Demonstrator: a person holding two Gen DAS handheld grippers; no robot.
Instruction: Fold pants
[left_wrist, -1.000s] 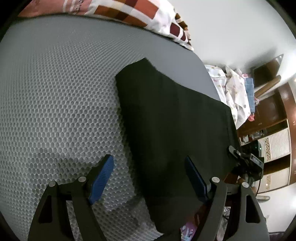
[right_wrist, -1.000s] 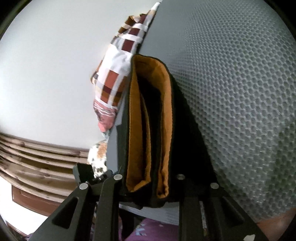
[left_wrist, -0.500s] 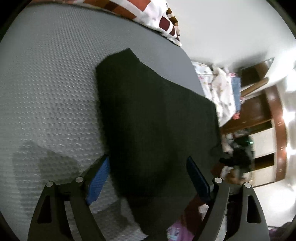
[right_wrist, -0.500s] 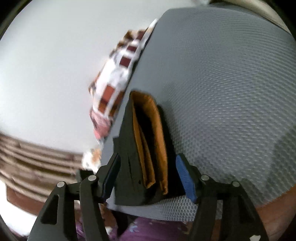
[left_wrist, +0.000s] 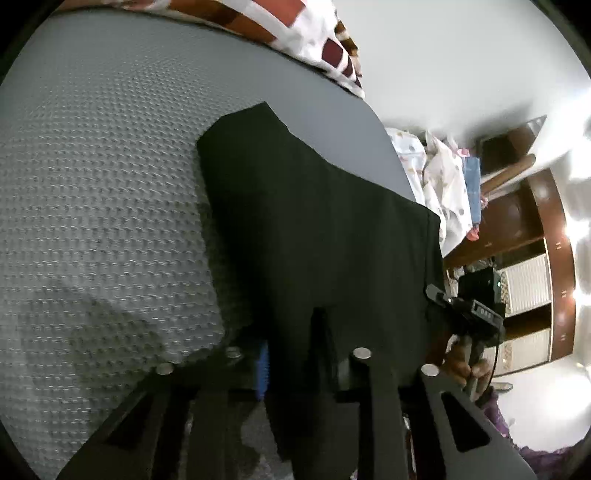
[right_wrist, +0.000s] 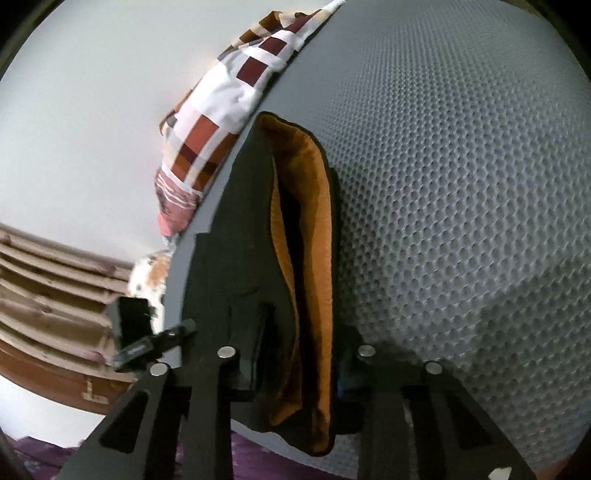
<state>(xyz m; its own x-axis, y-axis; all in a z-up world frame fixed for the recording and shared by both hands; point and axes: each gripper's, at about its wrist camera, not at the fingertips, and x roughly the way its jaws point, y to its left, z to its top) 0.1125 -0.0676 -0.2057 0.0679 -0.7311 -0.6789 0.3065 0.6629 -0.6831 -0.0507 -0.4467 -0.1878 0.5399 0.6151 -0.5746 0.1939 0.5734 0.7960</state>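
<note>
Black pants lie folded on the grey honeycomb mattress, along its right edge. My left gripper is closing its jaws on the near edge of the cloth, which is bunched between the blue pad and the other finger. From the right wrist the same pants show their orange lining at the open end. My right gripper is also closing, with that end pinched between its fingers. Each gripper shows in the other's view: the right gripper's body with a hand, and the left gripper's body.
A checked red-and-white quilt lies at the mattress's far end, also seen as the quilt. A pale patterned cloth heap and a dark wooden cabinet stand beyond the bed's edge. Wooden slats run at the left. The mattress spreads wide to the right.
Half a second ago both grippers stood open around the pants' edge; now both have closed on the cloth. The right one had been shut on it a second ago.
</note>
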